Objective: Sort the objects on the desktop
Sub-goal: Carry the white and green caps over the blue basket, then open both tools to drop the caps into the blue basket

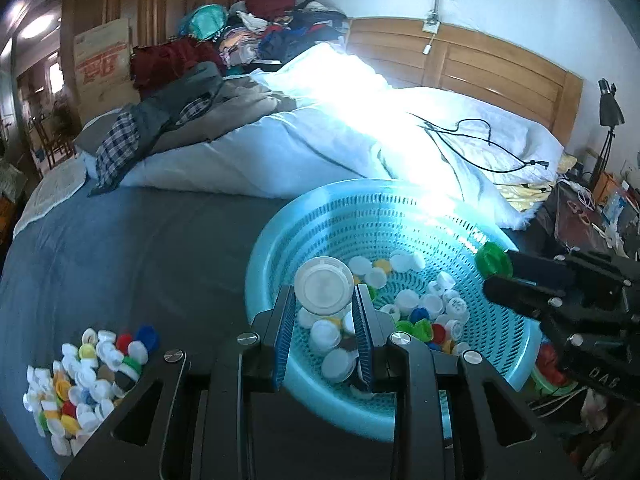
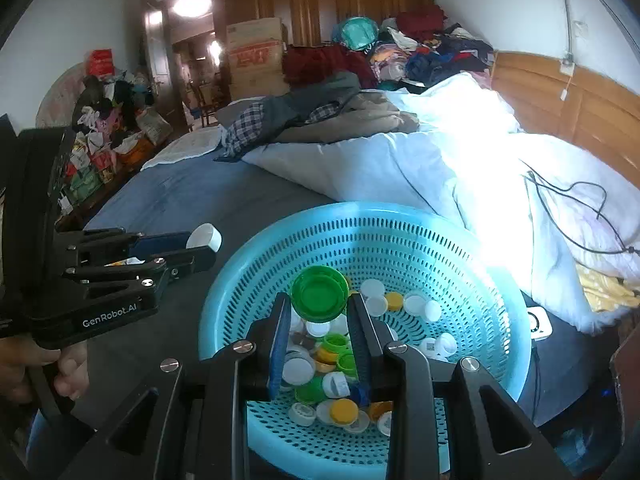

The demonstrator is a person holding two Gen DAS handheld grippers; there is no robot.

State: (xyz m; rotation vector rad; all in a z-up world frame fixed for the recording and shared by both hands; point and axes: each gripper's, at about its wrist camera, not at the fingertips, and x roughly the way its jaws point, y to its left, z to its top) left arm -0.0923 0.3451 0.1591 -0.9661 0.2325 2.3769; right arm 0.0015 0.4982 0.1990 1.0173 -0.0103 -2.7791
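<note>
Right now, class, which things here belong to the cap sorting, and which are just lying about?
Job: white cap in left gripper; green cap in right gripper; basket; cap pile.

Lying about: duvet; clothes; cable; lamp.

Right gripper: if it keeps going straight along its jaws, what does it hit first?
Probably the loose caps in the blue basket. The right gripper, shut on a green cap, points down into it; depth is unclear.

One blue basket (image 2: 460, 248); one large white cap (image 1: 324, 286); one large green cap (image 2: 319, 294); two hand-held grippers; small caps (image 1: 80, 384) too many to count.
</note>
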